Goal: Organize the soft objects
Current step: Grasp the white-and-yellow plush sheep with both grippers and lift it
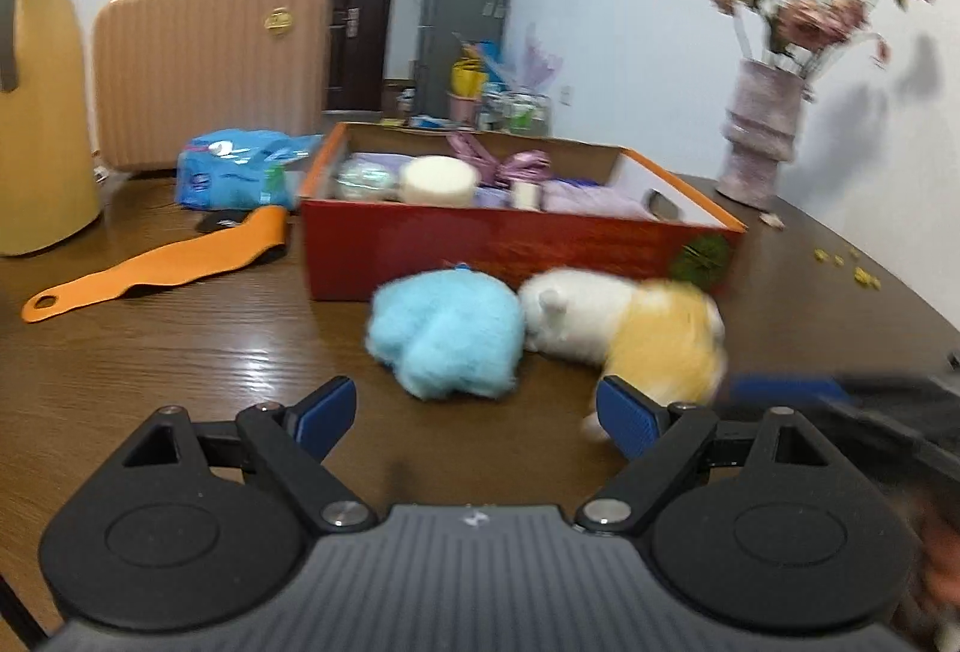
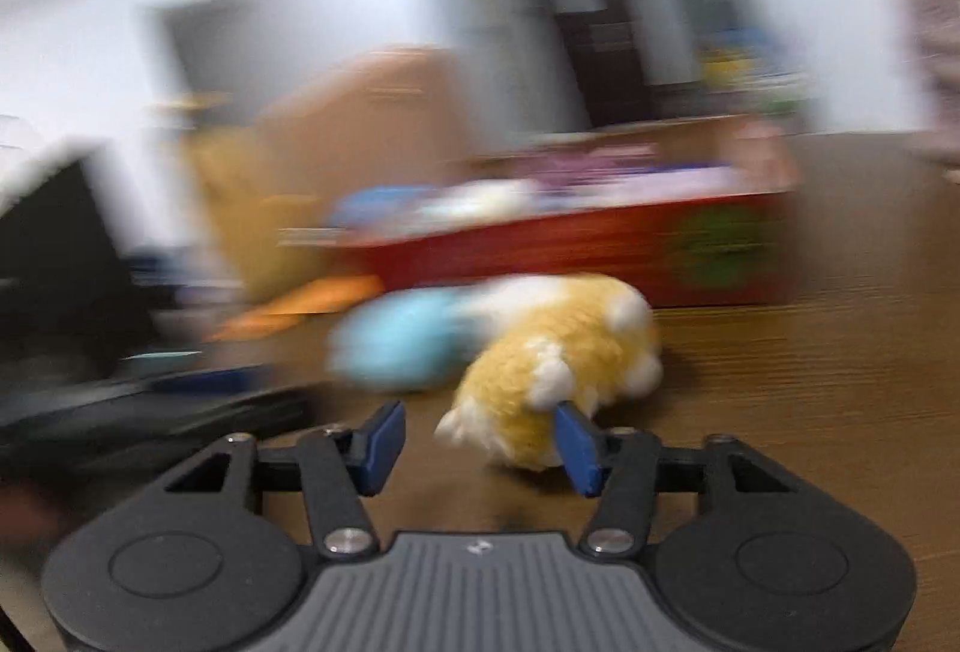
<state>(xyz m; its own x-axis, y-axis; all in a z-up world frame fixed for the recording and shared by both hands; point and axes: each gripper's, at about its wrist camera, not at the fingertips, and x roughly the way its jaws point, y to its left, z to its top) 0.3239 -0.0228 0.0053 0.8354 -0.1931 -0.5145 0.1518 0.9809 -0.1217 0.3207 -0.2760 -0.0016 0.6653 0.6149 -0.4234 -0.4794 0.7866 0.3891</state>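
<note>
A red box (image 1: 516, 250) stands open on a wooden table (image 1: 180, 352), already holding soft items, seemingly the collecting place. Just in front of the box lie a blue fluffy toy (image 1: 447, 337) and a white and yellow plush animal (image 1: 630, 328), touching each other, probably waiting to go in. The left gripper (image 1: 477, 415) hangs wide open and empty, the blue toy just ahead of it. The right gripper (image 2: 477, 445) is partly open, gripping nothing; the plush's hind end lies between its fingers, against the right one, the left one apart
</note>
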